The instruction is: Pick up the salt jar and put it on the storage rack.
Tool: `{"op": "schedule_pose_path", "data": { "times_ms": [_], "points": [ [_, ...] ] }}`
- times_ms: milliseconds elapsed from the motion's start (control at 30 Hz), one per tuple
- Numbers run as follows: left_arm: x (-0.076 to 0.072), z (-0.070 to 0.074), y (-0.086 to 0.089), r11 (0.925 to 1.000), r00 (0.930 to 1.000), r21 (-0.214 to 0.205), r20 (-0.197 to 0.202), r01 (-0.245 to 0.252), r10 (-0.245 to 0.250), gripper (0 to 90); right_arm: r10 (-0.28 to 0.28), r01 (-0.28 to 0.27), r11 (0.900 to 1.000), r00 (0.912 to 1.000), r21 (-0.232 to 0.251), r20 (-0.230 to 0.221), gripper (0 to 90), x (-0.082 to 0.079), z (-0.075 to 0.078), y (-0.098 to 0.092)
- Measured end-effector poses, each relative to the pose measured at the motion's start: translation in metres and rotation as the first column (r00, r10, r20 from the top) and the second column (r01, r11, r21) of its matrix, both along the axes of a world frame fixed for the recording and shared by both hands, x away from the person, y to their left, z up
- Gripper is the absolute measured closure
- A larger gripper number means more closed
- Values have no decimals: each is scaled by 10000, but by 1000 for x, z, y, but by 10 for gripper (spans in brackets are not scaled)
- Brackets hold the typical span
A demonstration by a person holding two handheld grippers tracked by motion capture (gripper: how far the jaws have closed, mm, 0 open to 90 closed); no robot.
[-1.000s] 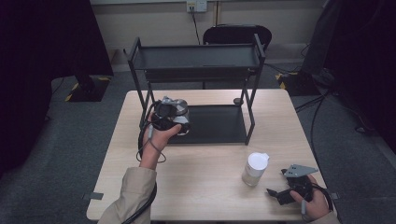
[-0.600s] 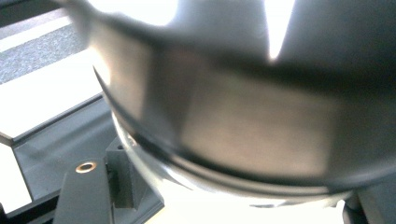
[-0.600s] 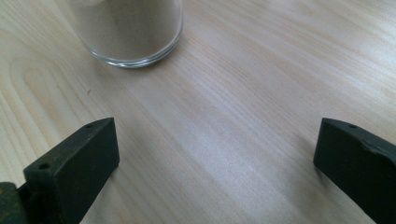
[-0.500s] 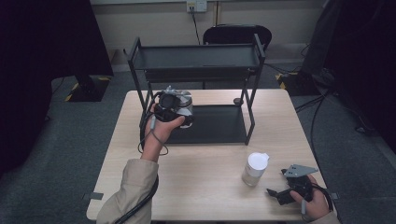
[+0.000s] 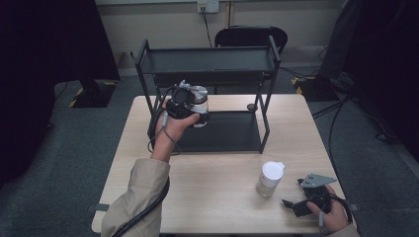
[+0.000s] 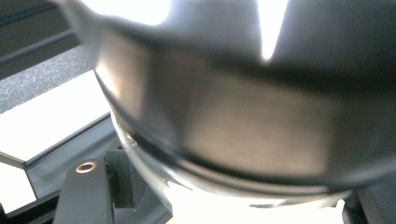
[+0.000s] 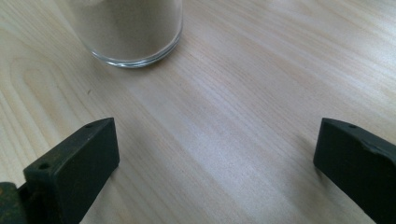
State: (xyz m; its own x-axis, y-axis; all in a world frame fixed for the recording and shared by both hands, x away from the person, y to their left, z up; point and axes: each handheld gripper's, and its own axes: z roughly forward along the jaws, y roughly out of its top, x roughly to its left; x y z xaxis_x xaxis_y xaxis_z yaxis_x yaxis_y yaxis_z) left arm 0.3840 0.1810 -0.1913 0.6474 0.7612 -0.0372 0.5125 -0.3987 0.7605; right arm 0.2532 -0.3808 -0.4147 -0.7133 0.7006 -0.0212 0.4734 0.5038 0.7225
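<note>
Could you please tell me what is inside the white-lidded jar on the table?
The white-lidded jar holds pale, sand-like powder, seen through its glass base. How full it is cannot be seen.

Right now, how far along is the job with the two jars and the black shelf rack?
Nothing sits on the rack yet. In hand: the left tool is shut on the metal-lidded jar, held above the table by the rack's lower shelf. Left: shelving that jar, then probably the white-lidded jar, standing on the table near the open right tool.
</note>
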Motion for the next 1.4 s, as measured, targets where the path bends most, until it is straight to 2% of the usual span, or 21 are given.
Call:
{"op": "schedule_pose_path", "data": {
  "times_ms": [100, 300, 1133, 1400],
  "points": [
    [1, 7, -3, 10000, 9999, 73, 86, 65, -65, 306, -2, 2, 10000, 10000, 1, -1, 0, 0, 0, 0],
    [4, 16, -4, 9999, 9999, -82, 118, 115, -114, 307, -3, 3, 10000, 10000, 3, -1, 0, 0, 0, 0],
    [5, 65, -6, 9999, 9987, -135, 510, 30, -23, 307, -6, 6, 10000, 10000, 4, -7, 0, 0, 0, 0],
    [9, 72, -7, 9998, 9985, -176, 534, -109, 118, 307, -3, 3, 10000, 10000, 3, -3, 0, 0, 0, 0]
  ]
}}
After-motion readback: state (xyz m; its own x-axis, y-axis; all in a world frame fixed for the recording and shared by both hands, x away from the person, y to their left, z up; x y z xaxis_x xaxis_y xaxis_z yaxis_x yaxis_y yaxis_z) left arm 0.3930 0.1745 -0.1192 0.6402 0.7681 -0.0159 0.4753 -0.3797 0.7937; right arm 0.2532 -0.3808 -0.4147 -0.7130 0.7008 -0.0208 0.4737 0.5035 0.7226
